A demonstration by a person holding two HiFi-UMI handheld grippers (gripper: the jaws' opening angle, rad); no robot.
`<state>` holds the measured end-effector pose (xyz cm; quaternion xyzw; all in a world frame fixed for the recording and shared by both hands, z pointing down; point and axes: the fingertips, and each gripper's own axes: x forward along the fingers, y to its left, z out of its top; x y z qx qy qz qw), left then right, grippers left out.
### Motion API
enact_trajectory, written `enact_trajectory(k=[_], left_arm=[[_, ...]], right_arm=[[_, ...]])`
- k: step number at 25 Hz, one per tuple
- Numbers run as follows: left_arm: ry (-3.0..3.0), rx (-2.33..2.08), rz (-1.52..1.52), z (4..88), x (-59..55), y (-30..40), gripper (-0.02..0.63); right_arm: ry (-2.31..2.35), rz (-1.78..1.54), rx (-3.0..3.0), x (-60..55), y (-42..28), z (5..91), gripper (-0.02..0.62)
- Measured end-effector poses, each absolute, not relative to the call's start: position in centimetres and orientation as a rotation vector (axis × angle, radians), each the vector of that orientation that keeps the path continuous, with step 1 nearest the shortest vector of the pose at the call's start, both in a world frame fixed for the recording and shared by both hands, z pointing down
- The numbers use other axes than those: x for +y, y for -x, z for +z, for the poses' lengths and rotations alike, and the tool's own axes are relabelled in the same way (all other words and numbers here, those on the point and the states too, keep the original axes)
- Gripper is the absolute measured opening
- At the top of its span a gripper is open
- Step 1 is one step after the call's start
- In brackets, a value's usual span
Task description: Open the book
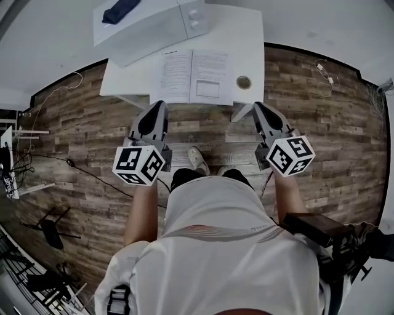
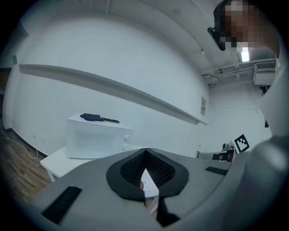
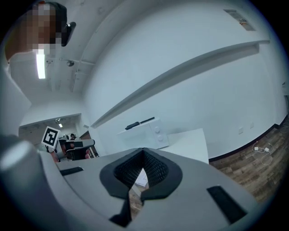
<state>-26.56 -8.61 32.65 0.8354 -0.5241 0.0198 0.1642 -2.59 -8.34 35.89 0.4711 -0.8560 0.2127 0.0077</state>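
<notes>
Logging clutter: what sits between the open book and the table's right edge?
A small round roll, likely tape, on the table beside the open book; seen in head view.

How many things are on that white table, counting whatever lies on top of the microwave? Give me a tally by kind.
Microwave: 1
Open book: 1
Tape roll: 1
Dark brush-like tool on the microwave: 1
Total: 4
</notes>
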Motion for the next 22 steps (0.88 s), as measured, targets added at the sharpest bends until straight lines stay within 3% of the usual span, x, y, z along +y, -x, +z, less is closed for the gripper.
enact_trajectory(k=[14,22], left_arm=[[-2.383,-1.492,0.041,30.9,-1.8,24.1,0.011],[-2.422,-1.446,-0.040,29.4,-0.9,26.6,0.011]], right_arm=[[-1.499,0.599,-2.774,-2.7,0.4,31.6,-0.005],[-1.550,0.511,-2.723,-2.0,2.6,29.7,-0.005]])
